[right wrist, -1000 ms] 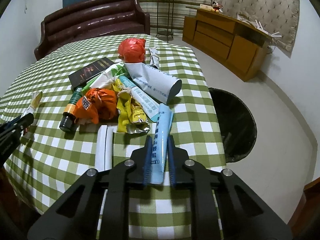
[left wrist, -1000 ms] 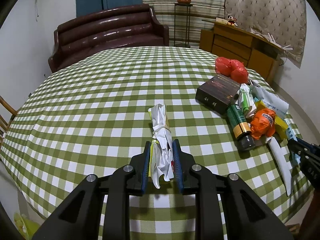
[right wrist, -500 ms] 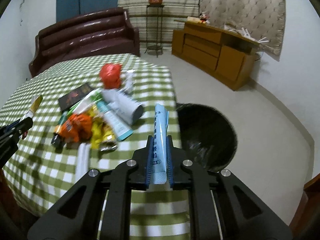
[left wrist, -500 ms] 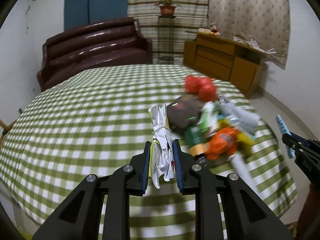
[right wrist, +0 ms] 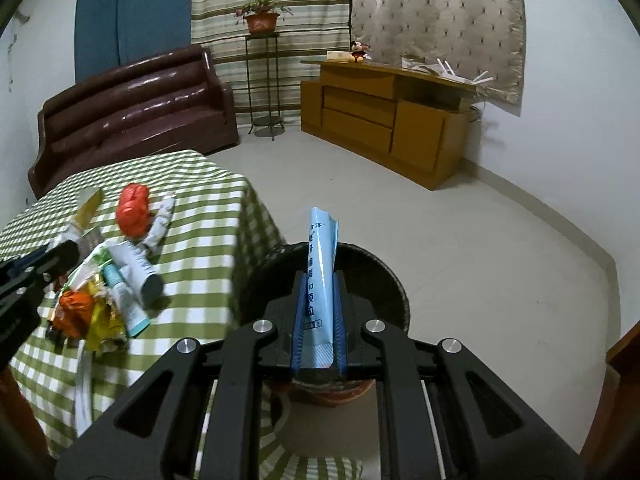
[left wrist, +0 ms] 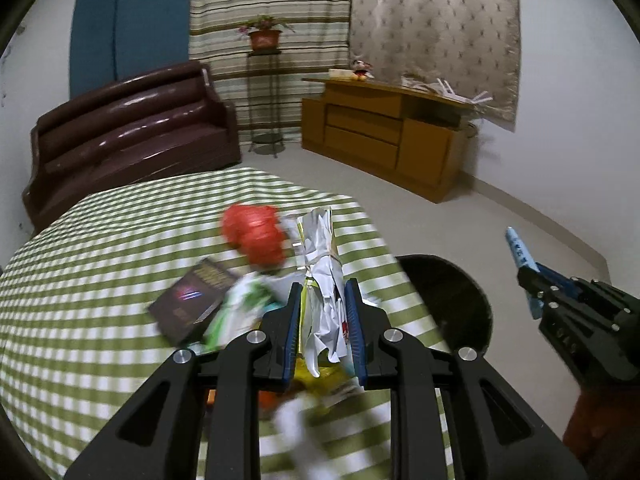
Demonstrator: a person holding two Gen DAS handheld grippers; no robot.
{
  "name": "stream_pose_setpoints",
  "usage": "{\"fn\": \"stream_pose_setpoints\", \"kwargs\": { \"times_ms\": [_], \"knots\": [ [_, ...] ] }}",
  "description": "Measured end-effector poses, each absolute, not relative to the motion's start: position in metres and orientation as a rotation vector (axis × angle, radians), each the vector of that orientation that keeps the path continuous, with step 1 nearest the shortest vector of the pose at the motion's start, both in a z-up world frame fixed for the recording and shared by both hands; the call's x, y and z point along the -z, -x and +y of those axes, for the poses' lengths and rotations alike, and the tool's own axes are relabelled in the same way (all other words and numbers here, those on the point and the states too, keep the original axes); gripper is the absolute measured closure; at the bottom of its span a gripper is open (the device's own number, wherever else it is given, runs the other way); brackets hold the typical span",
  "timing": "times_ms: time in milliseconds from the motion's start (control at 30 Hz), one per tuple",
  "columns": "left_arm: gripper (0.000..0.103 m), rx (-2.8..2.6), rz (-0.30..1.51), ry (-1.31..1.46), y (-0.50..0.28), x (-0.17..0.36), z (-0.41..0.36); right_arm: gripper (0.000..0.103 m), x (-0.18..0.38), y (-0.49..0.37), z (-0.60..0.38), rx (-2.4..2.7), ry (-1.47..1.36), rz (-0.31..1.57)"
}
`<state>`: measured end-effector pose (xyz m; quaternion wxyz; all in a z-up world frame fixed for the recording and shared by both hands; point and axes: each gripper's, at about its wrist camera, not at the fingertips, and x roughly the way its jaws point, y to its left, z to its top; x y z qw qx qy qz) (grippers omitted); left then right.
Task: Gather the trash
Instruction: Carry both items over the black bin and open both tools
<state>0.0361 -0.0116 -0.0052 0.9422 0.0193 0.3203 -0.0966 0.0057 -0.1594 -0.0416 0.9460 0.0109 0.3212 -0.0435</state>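
Shift since earlier: both hand-held grippers have swung off the tabletop (right wrist: 208,216) toward the trash bin (right wrist: 372,276), each carrying its piece clear of the cloth.
Meaning for the task: two items look ready to drop; the rest of the pile still waits on the cloth.
Tabletop: round, draped in green-and-white checked fabric that hangs in soft folds at the edge.
Trash bin: dark round tub on the floor just beside the tabletop, lined with a glossy black bag.
Trash pile: red plastic bag (right wrist: 134,210), crinkled orange wrapper (right wrist: 74,306), grey-white tube (right wrist: 136,268), dark flat box (left wrist: 192,304), blurred in the left view.
Right hand-held gripper (right wrist: 318,322): pinching a smooth pale-blue sachet (right wrist: 320,268), upright above the bin's mouth.
Left hand-held gripper (left wrist: 322,322): clamped on a crumpled white paper wad (left wrist: 322,276), above the pile, short of the bin.
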Motion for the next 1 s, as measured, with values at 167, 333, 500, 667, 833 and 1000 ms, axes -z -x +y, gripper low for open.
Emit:
{"fn": "stream_pose_setpoints", "kwargs": {
  "times_ms": [167, 333, 500, 667, 833, 1000],
  "knots": [
    [0.080, 0.225, 0.665, -0.077, -0.052, 0.014, -0.053, 0.090, 0.049, -0.019, -0.180, 0.084, -0.059, 0.652],
    [0.080, 0.232, 0.684, -0.102, -0.069, 0.023, -0.077, 0.090, 0.057, -0.035, -0.196, 0.072, -0.088, 0.654],
    [0.080, 0.232, 0.697, -0.120, -0.083, 0.029, -0.093, 0.090, 0.064, -0.052, -0.208, 0.061, -0.108, 0.662],
    [0.080, 0.234, 0.700, -0.132, -0.093, 0.032, -0.107, 0.087, 0.072, -0.064, -0.214, 0.045, -0.115, 0.673],
    [0.068, 0.225, 0.715, -0.136, -0.099, 0.038, -0.110, 0.070, 0.081, -0.071, -0.219, 0.052, -0.142, 0.675],
    [0.058, 0.220, 0.721, -0.131, -0.102, 0.039, -0.108, 0.064, 0.084, -0.071, -0.223, 0.062, -0.162, 0.673]
  ]
}}
